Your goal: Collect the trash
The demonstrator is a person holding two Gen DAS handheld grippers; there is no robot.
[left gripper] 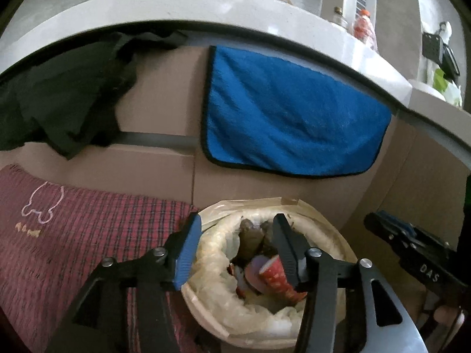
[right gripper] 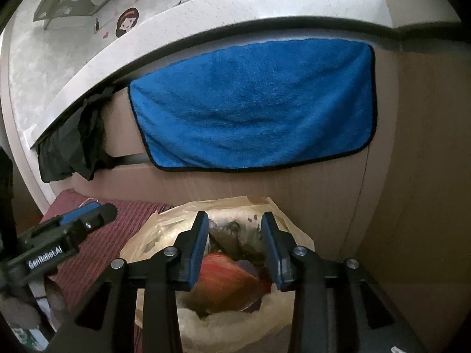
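left gripper (left gripper: 235, 235) hovering spread, nothing pinched | right gripper (right gripper: 235, 235) hovering spread, nothing pinched | red paper cup (left gripper: 276, 276) lying in lined trash bin (left gripper: 206, 311), lower centre | blue towel (left gripper: 294, 117) hanging above

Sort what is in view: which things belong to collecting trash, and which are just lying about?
Job:
- trash bin with its plastic liner
- red paper cup in the bin
- left tool, open
- right tool, open

Lying about:
- blue towel
- black cloth
- red plaid cushion
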